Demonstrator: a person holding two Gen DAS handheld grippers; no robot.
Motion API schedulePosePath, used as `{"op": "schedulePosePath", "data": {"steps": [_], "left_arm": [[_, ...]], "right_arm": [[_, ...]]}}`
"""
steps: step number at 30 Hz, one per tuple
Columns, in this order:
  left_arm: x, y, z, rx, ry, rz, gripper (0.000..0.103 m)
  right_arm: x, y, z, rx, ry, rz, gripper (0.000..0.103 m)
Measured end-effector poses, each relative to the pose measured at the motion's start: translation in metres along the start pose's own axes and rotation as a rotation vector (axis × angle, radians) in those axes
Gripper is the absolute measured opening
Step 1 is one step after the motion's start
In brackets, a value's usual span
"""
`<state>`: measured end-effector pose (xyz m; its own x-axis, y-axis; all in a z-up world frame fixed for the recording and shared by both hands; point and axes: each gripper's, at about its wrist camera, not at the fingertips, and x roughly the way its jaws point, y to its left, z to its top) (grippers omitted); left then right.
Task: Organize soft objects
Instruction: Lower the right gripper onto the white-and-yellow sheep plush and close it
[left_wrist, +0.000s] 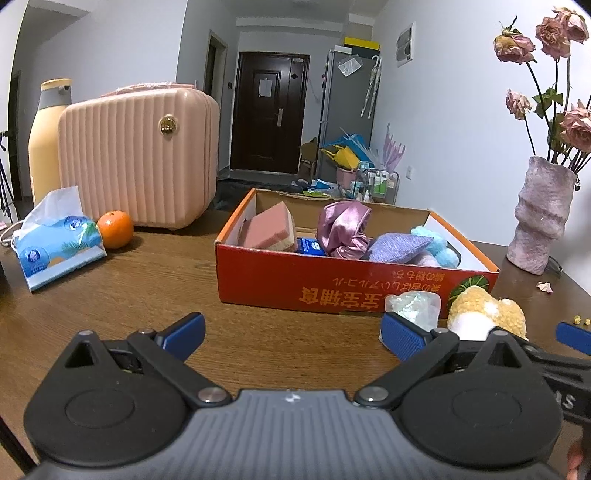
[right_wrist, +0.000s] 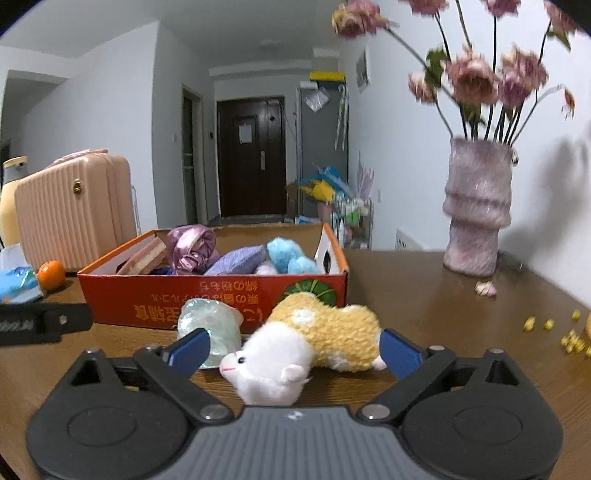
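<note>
A yellow and white plush hamster (right_wrist: 314, 339) lies on the brown table in front of the red cardboard box (right_wrist: 221, 295). My right gripper (right_wrist: 295, 349) is open, its blue fingers on either side of the plush. A clear wrapped soft bundle (right_wrist: 210, 326) lies just left of it. The box holds a pink sponge (left_wrist: 267, 229), purple satin cloth (left_wrist: 341, 227), a lavender pouch (left_wrist: 399, 247) and blue fluffy things (left_wrist: 437, 243). My left gripper (left_wrist: 291, 338) is open and empty above bare table, left of the plush (left_wrist: 484, 314).
A pink suitcase (left_wrist: 136, 158), a yellow bottle (left_wrist: 46, 136), an orange (left_wrist: 115, 229) and a tissue pack (left_wrist: 55, 247) stand at the left. A purple vase with dried roses (right_wrist: 476, 210) stands at the right. Yellow crumbs (right_wrist: 569, 339) lie on the right table edge.
</note>
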<state>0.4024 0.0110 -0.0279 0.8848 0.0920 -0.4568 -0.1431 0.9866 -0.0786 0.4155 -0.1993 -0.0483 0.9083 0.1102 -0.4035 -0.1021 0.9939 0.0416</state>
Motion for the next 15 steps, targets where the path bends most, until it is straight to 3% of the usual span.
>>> {"op": "schedulePosePath", "data": {"steps": [11, 15], "left_arm": [[0.009, 0.013, 0.007, 0.012, -0.009, 0.006, 0.103], [0.012, 0.017, 0.008, 0.019, -0.007, 0.002, 0.103]], "right_arm": [[0.050, 0.000, 0.008, 0.138, 0.132, -0.024, 0.079], [0.063, 0.002, 0.009, 0.169, 0.166, -0.045, 0.079]]}}
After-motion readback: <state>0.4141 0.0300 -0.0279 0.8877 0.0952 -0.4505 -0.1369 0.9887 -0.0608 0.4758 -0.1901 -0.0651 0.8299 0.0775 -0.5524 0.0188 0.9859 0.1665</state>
